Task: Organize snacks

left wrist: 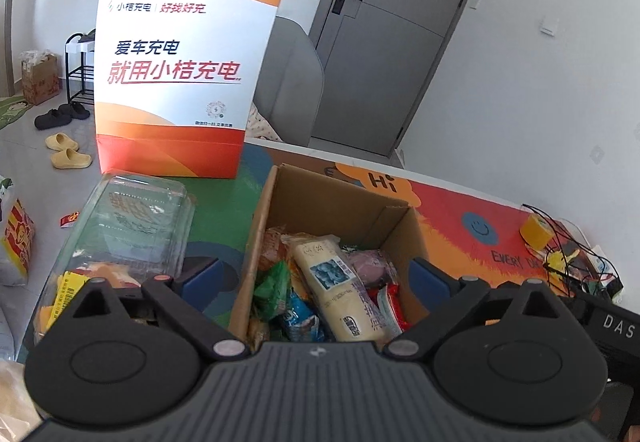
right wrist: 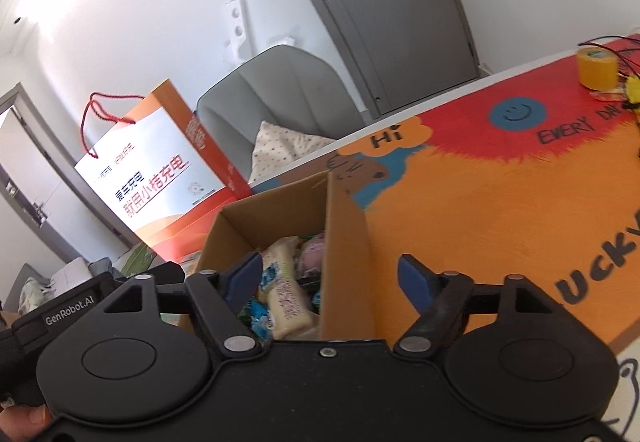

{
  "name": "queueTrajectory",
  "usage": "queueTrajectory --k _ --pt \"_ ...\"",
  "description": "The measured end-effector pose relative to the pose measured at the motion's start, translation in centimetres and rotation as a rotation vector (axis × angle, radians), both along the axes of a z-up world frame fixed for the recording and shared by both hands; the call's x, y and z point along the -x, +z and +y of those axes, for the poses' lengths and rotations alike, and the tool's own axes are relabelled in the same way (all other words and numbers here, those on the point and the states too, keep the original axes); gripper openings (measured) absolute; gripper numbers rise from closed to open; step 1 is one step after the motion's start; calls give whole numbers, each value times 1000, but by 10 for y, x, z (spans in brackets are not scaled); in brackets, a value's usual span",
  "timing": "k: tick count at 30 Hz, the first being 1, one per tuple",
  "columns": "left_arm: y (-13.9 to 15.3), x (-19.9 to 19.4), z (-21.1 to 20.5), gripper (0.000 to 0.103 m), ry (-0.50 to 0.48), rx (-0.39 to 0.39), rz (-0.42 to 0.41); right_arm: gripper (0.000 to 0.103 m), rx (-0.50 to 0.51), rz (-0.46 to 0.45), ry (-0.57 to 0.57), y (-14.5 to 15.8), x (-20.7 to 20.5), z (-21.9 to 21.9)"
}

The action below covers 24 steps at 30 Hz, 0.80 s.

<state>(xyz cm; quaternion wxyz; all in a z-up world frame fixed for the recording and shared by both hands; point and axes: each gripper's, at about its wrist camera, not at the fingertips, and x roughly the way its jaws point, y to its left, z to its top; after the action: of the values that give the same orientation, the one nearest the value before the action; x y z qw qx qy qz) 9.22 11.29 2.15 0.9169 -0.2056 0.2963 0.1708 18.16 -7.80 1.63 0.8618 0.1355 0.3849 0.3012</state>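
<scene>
An open cardboard box point(left wrist: 320, 202) stands on the colourful table mat and holds several snack packets. Among them are a long cream packet point(left wrist: 336, 282), a green one point(left wrist: 272, 282), a pink one point(left wrist: 368, 262) and a red one point(left wrist: 388, 302). My left gripper point(left wrist: 316, 262) hovers open over the box, with nothing between its blue pads. In the right wrist view the box point(right wrist: 348, 242) and the cream packet point(right wrist: 286, 294) lie just ahead. My right gripper point(right wrist: 330, 260) is open and straddles the box's right wall, gripping nothing.
A clear plastic clamshell container point(left wrist: 132, 218) with food lies left of the box. A tall orange-and-white paper bag point(left wrist: 176, 74) stands behind it. A yellow tape roll point(left wrist: 538, 232) and tangled wires sit at the table's far right. A grey chair point(right wrist: 280, 90) is beyond the table edge.
</scene>
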Motion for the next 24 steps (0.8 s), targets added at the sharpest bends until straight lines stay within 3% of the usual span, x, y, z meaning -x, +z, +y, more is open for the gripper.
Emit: queueTrajectory --k 9,17,24 --pt "-4 5 -31 101 -93 -36 37 102 33 -30 -132 -3 19 -42" --pt "1 24 -48 103 -167 -51 14 103 76 -78 -212 2 49 -71" --pt "14 55 -51 103 -144 -90 -10 103 139 -133 -261 15 77 -81"
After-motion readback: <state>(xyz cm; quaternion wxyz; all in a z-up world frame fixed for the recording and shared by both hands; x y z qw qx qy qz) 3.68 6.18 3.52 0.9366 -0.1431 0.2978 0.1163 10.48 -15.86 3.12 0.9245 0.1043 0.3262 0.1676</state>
